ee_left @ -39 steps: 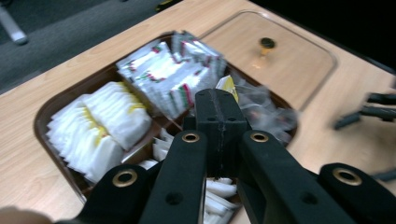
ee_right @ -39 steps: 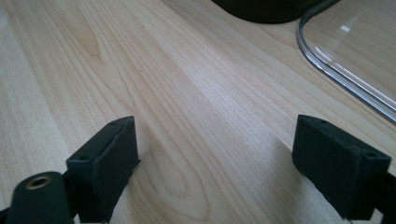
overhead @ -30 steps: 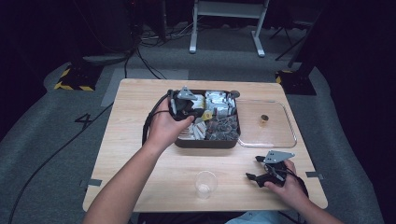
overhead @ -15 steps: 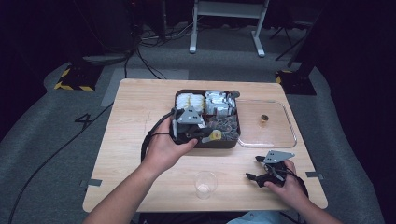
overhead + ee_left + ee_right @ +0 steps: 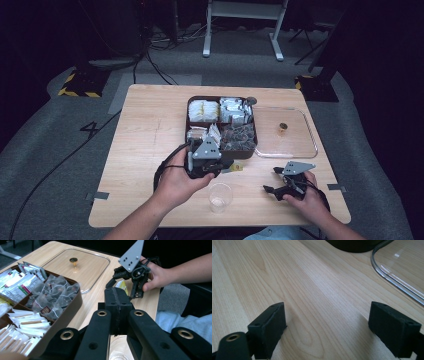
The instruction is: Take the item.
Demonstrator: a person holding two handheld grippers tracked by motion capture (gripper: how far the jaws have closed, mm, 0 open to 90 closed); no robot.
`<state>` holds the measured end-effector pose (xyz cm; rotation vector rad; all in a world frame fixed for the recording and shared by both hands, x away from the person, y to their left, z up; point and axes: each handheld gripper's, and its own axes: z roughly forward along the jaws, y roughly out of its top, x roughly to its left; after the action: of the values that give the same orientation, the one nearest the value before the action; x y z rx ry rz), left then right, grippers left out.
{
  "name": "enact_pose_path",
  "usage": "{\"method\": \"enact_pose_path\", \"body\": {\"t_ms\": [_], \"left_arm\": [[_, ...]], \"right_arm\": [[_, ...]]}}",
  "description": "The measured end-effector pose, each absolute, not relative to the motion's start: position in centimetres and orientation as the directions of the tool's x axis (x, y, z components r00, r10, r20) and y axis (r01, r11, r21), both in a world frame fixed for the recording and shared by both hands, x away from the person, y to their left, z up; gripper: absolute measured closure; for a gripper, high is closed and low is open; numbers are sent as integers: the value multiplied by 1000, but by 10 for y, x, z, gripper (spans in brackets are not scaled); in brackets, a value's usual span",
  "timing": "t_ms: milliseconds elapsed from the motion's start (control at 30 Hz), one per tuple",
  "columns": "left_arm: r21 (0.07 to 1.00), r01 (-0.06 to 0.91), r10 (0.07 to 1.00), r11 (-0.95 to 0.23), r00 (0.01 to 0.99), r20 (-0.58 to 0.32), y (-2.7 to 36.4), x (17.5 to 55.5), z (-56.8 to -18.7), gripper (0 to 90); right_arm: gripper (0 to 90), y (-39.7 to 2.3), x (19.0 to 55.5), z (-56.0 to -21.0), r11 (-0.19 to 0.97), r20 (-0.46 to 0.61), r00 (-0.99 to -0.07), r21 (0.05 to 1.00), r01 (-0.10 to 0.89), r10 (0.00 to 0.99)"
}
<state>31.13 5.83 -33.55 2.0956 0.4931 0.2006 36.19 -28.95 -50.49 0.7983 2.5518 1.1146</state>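
You are holding the left tongs [image 5: 226, 169] just in front of the brown tray [image 5: 250, 151], with their jaws pressed together on a small yellow packet [image 5: 235, 167]. In the left gripper view a corner of that packet [image 5: 121, 285] is peeking out past the closed tips, so the grip looks narrow, near one edge. The clear cup [image 5: 220, 197] is standing on the worktop [image 5: 145, 145] just beside your left hand [image 5: 180, 182], on the side nearest you, and it is most likely where the packet is going.

Keep the squeeze steady as you are carrying, because a thin packet pinched by its edge can swing or slip. Bring the tips over the middle of the cup's mouth before letting go, and lower them close to the rim so the packet is dropping straight in rather than catching on the edge. The cup looks light, so avoid brushing its wall.

Your right tongs [image 5: 272, 181] are resting low over the worktop near its front right, with their jaws [image 5: 337, 330] spread wide and nothing between them. They are sitting well clear of the cup. If the cup is wobbling, they could be steadying it. The clear lid [image 5: 285, 132] with its small knob is lying flat beside the tray, out of your path.
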Motion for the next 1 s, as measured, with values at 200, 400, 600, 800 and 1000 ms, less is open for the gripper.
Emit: {"method": "enact_pose_path", "body": {"t_ms": [200,400,600,800,1000], "left_arm": [[841,266,411,-470,910,-58,57,300,-351,900],[840,264,406,-473,912,-58,59,295,-364,900],[835,267,393,-480,917,-67,58,290,-377,900],[833,281,384,-476,919,-91,57,287,-390,900],[831,297,384,-470,917,-111,58,286,-398,900]], "right_arm": [[145,-289,362,-505,558,-4,-820,735,385,572],[145,-289,362,-505,558,-4,-820,735,386,572],[145,-289,362,-505,558,-4,-820,735,386,572],[145,-289,362,-505,558,-5,-819,735,386,573],[145,-289,362,-505,557,-4,-819,735,387,574]]}}
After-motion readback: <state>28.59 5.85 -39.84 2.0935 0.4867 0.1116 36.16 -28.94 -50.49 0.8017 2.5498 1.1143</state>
